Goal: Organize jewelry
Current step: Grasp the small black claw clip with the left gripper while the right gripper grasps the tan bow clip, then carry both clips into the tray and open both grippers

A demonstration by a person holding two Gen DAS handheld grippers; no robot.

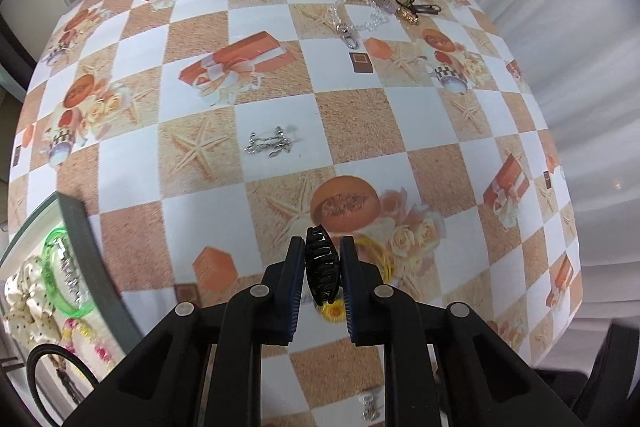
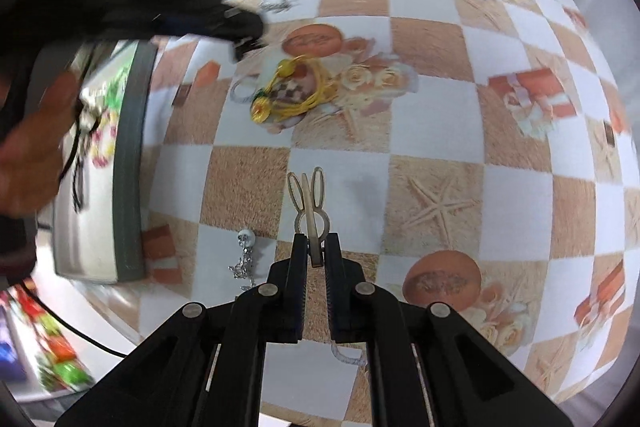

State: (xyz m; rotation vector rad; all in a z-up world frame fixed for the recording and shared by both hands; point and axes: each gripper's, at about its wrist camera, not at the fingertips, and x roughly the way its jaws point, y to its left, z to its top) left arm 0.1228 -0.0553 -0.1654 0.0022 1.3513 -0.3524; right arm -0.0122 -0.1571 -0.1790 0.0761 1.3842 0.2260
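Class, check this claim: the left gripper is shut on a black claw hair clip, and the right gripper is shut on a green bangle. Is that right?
Not quite. The left gripper does hold the black claw hair clip, but the right wrist view shows the right gripper shut on a beige rabbit-shaped clip. The green bangle lies in the tray.

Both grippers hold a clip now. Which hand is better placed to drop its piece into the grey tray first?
Probably the left: its gripper, shut on the black claw clip, is nearer the grey tray.
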